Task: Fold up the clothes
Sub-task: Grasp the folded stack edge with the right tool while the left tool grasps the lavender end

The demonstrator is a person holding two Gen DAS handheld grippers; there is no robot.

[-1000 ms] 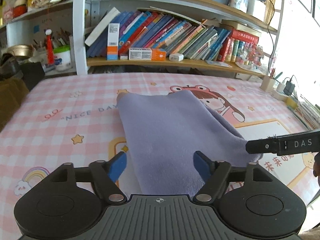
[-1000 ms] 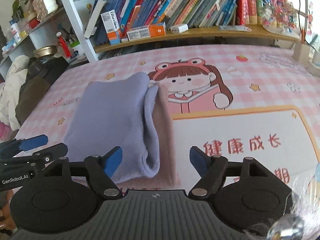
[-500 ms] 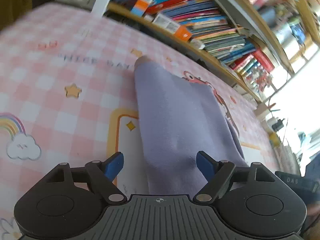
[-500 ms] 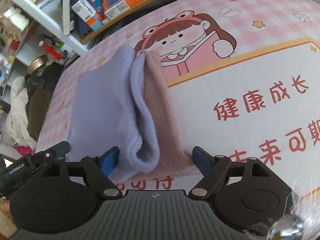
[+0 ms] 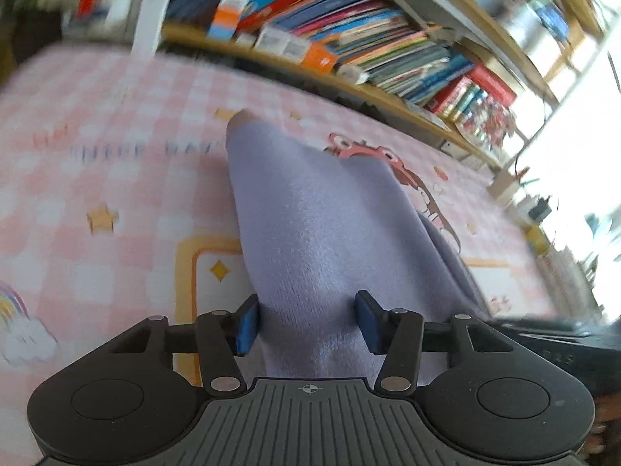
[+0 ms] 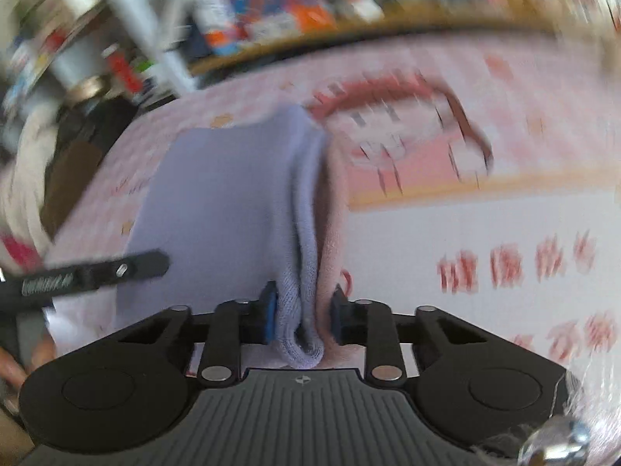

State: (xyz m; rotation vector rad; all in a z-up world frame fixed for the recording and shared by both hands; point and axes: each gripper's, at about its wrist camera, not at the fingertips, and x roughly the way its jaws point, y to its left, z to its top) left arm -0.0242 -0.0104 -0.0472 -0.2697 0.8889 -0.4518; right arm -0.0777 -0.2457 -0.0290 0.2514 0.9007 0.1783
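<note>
A folded lavender garment (image 5: 322, 233) with a pale pink inner layer lies on the pink checked tablecloth (image 5: 97, 178). My left gripper (image 5: 308, 324) straddles its near edge, jaws partly closed, the blue pads at the cloth's sides. In the right wrist view the same garment (image 6: 233, 202) shows its lavender and pink layers. My right gripper (image 6: 302, 314) is shut on the near corner of these layers, which bunch between the pads. The left gripper's finger (image 6: 97, 272) shows at the left there. Both views are blurred by motion.
A bookshelf (image 5: 349, 39) full of books runs along the table's far side. Desk clutter stands at the far right (image 5: 535, 209). Dark and cream clothing (image 6: 58, 155) is piled off the table's left edge. The tablecloth's white panel with red characters (image 6: 504, 264) lies right of the garment.
Both grippers moved forward onto the garment's near edge. The right jaws closed on the layered corner. The left jaws narrowed around the cloth. Both views are now motion-blurred.
</note>
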